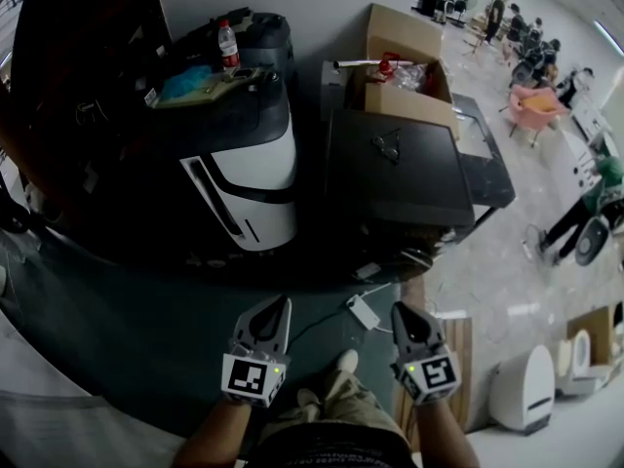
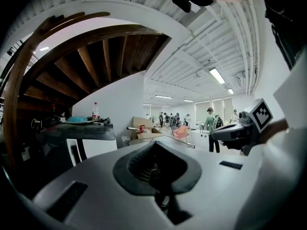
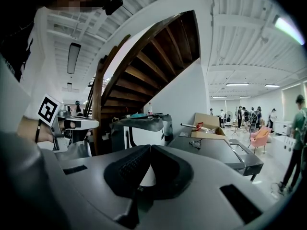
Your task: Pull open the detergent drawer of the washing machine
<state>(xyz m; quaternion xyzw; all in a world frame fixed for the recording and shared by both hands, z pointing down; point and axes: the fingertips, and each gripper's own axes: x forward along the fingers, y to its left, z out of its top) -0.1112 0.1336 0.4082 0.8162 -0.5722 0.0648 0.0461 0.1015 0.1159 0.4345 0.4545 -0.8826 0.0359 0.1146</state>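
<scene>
Above dark floor (image 1: 146, 344), left gripper (image 1: 282, 305) and right gripper (image 1: 399, 310) closed empty, ribbed black pads (image 3: 125, 169), rounded white appliance (image 1: 261, 178)

Dark green floor (image 1: 146, 339) — a white power adapter (image 1: 365, 311) lies flat on it.

Distant people (image 1: 497, 13) tiny, forearms (image 1: 210, 444) cropped — bottom edge

stairs (image 3: 144, 66): wooden | wall (image 3: 189, 99): white | ceiling: strip lights (image 2: 217, 75) | floor (image 1: 487, 271): pale
</scene>
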